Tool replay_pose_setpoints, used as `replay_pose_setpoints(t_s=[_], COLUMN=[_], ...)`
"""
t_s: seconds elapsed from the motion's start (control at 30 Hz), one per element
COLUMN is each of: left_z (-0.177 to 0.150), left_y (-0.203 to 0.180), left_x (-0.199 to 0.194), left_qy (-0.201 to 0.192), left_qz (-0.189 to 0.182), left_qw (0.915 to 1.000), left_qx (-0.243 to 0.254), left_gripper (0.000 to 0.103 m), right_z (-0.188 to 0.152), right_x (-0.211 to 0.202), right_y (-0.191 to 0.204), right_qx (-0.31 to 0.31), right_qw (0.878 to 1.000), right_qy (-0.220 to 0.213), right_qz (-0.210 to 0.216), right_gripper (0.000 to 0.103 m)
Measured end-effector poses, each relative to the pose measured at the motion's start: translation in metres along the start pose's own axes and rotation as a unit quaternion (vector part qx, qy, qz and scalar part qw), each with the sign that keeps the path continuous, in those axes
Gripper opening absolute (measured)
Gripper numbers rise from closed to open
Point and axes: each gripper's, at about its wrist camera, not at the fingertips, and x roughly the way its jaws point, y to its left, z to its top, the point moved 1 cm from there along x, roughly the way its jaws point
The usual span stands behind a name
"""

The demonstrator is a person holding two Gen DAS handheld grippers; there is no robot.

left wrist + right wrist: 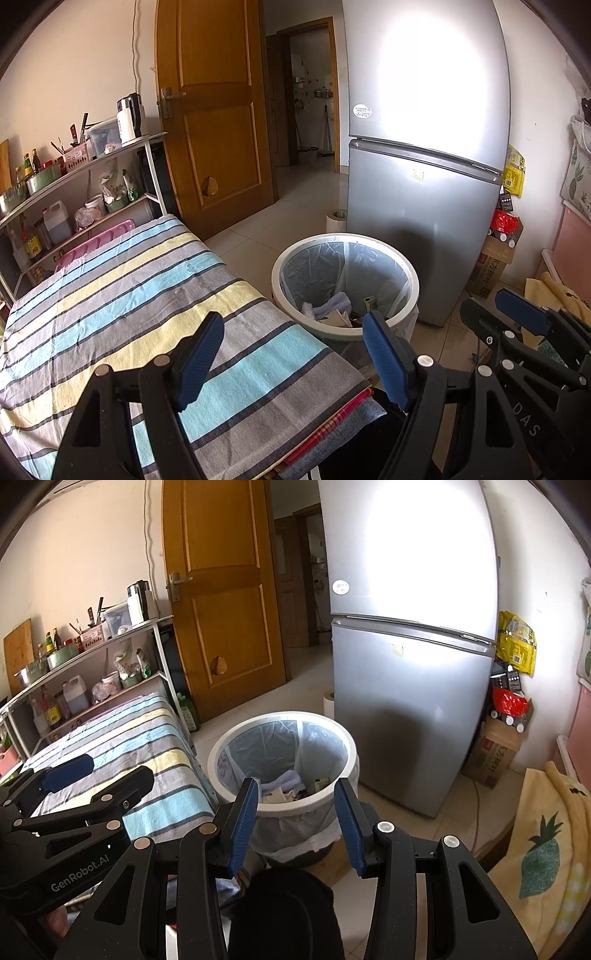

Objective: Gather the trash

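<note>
A white round trash bin [347,237] [284,715] with a clear liner bag stands on the floor between the table and the fridge. Crumpled paper and tissue trash [332,308] [284,785] lie at its bottom. My left gripper [295,354] hovers over the corner of the striped tablecloth [147,295] next to the bin, its jaws open and empty. My right gripper [295,823] hangs in front of the bin's near rim, open with nothing between its blue pads. Each gripper shows at the edge of the other's view: the right gripper [517,314] and the left gripper [70,771].
A silver fridge [424,184] [406,672] stands right behind the bin. A wooden door [214,110] is open at the back. A shelf rack [74,184] with bottles and pots lines the left wall. A cardboard box [495,753] and a pineapple cushion [543,856] lie at right.
</note>
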Motion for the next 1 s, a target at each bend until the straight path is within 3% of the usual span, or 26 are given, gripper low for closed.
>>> replay_pose_setpoints(t_s=[1.0], left_z=[-0.0012], left_y=[0.0014], left_x=[-0.0005], left_qy=[0.0], left_qz=[-0.001], left_qw=[1.0], left_qx=[-0.001], left_gripper=[0.079], right_z=[-0.0004], right_x=[-0.0005], right_y=[0.0012], right_qx=[-0.001], right_qw=[1.0], right_qy=[0.001], right_qz=[0.004], right_gripper=[0.044])
